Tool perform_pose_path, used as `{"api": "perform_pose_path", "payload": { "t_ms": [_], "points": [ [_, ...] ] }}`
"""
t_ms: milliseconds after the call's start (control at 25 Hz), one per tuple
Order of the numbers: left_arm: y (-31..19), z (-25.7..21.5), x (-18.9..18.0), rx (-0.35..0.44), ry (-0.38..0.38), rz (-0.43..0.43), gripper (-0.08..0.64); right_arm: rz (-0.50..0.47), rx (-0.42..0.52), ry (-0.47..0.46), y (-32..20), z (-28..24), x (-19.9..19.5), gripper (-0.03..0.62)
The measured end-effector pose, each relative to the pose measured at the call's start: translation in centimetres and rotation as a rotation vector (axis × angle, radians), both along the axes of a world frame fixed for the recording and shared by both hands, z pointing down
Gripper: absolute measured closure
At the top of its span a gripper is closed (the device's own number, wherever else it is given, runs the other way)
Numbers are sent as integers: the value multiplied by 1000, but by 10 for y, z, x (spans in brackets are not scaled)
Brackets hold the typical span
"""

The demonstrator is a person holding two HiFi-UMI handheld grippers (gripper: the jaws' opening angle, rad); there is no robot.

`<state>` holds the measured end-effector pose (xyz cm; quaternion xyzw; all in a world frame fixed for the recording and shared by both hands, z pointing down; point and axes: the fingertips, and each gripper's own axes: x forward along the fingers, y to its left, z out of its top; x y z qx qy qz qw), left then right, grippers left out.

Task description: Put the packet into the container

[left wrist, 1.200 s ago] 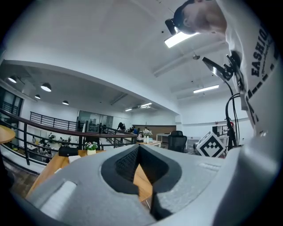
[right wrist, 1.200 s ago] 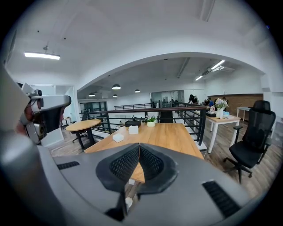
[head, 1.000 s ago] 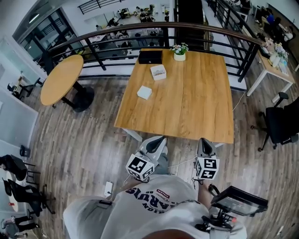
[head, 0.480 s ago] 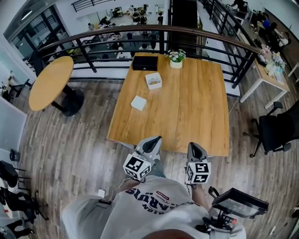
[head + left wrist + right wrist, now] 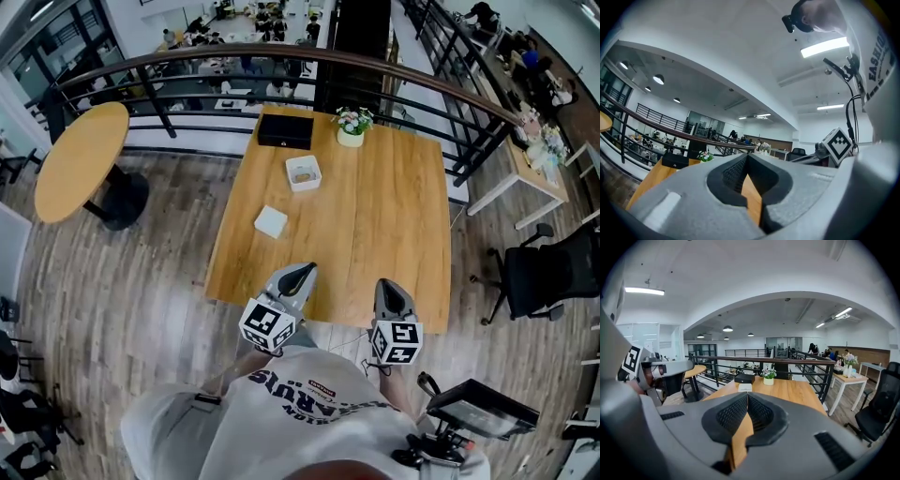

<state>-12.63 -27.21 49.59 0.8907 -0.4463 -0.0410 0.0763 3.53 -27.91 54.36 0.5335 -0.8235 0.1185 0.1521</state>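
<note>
A flat white square packet [image 5: 271, 221] lies on the left half of the wooden table [image 5: 375, 216]. Beyond it stands a small white square container [image 5: 303, 172] with something pale brown inside. My left gripper [image 5: 300, 272] hovers at the table's near edge, short of the packet, its jaws shut with nothing between them. My right gripper [image 5: 389, 286] hangs beside it at the same edge, also shut and holding nothing. In the left gripper view the pads [image 5: 736, 171] meet at the tip, and in the right gripper view the pads [image 5: 733, 413] likewise touch.
A black box [image 5: 285, 130] and a potted flower [image 5: 352, 125] stand at the table's far edge, against a dark railing [image 5: 281, 58]. A round wooden table [image 5: 80, 159] is to the left, a black office chair [image 5: 544, 277] to the right, and a white desk [image 5: 534, 155] beyond it.
The view has advanced toward the table, which now sits nearer and lower in the frame. Both grippers have come up to its near edge, still shut.
</note>
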Motion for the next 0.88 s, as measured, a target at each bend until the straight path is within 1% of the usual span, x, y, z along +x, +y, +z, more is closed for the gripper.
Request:
{"api": "perform_pose_path", "payload": {
  "t_ms": [120,240,360,520,680,800,880],
  "points": [
    [-23,-2,-19,0,4,-13,561,-2,-13,-41,-20,-7,-17,583],
    [-42,-5,-33,11,-1,-23,561,-15,2,-46,-35,-18,-34,583],
    [-59,0,-45,22,-20,-37,561,-40,0,-35,-45,-18,-49,583],
    [-71,-1,-53,21,-12,-71,561,-55,-7,-16,-55,-19,-54,583],
    [-68,2,-50,-7,-1,-70,561,-56,-4,-30,-60,-21,-56,583],
    [-62,-7,-39,12,-17,-58,561,-81,4,-41,-64,-23,-54,583],
    [-61,-15,-32,32,-29,-68,561,-99,10,-51,-70,-25,-51,583]
  ]
}}
